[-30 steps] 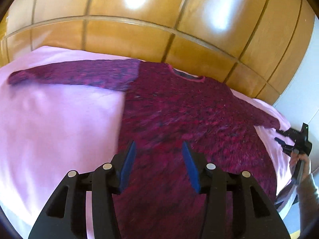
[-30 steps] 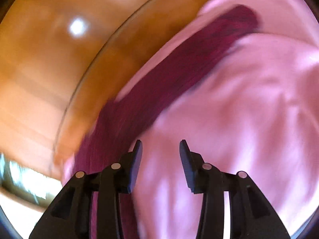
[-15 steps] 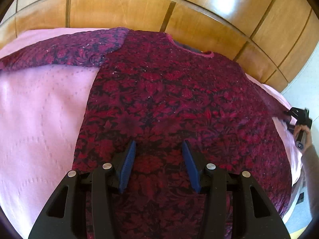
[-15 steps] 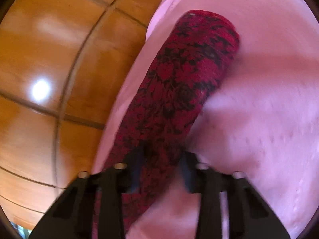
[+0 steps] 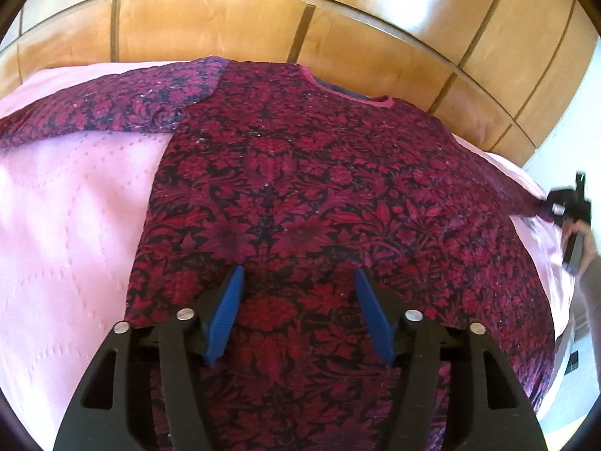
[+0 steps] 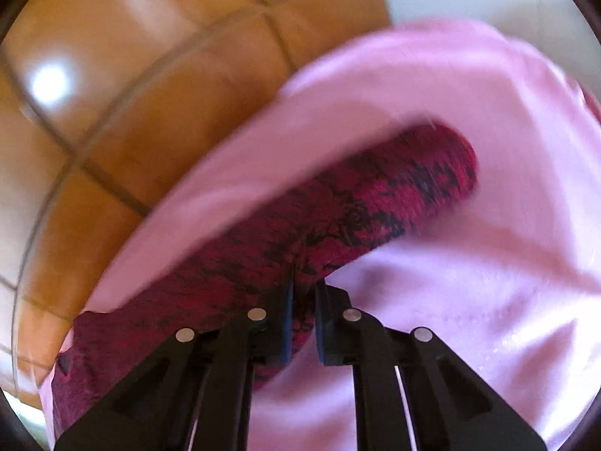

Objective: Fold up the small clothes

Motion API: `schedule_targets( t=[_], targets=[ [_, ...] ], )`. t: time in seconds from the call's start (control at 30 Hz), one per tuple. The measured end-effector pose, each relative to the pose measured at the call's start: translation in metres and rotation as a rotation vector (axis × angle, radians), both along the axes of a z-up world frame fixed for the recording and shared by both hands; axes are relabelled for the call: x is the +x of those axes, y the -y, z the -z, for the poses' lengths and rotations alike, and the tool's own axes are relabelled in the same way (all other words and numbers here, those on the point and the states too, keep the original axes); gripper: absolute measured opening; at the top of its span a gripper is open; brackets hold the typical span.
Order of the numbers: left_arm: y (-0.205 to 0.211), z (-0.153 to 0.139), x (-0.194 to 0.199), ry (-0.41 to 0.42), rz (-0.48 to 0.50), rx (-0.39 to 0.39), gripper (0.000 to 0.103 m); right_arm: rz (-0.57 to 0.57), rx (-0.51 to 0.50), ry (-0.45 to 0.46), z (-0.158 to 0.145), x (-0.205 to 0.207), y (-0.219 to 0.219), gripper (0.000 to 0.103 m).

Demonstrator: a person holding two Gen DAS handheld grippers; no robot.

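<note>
A dark red floral sweater (image 5: 300, 195) lies flat, front up, on a pink bedspread (image 5: 67, 218), sleeves spread left and right. My left gripper (image 5: 296, 278) is open and empty, hovering over the sweater's lower middle. In the right wrist view my right gripper (image 6: 303, 289) is shut on the sweater's right sleeve (image 6: 368, 210) partway along it, with the cuff end lying beyond. The right gripper also shows in the left wrist view (image 5: 563, 206) at the sleeve's far right end.
A wooden panelled headboard (image 5: 263, 30) runs behind the bed, and it shows in the right wrist view (image 6: 131, 105) too. The bed's right edge (image 5: 556, 300) drops off beside a white wall (image 5: 571, 131).
The right gripper came down onto the right sleeve and closed on it. The left gripper moved closer over the sweater's body, then held, staying open.
</note>
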State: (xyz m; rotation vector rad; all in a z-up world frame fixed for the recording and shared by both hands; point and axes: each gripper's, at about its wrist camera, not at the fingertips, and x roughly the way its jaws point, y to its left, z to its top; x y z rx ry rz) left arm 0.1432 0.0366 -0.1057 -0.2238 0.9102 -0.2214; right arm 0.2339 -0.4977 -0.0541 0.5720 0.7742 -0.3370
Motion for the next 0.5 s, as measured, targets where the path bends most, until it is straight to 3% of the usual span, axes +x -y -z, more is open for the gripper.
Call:
schedule_targets(
  t=[0.1, 0.27, 0.5],
  targets=[
    [0.005, -0.001, -0.001, 0.007, 0.021, 0.011, 0.070, -0.117, -0.051, 0.055, -0.026, 0.004, -0.031, 0.008],
    [0.005, -0.002, -0.002, 0.008, 0.021, 0.002, 0.071, -0.364, -0.136, 0.103, -0.054, 0.023, -0.130, 0.008],
    [-0.002, -0.004, -0.002, -0.006, -0.003, -0.059, 0.071, -0.697, -0.220, 0.047, -0.031, 0.050, -0.305, 0.008]
  ],
)
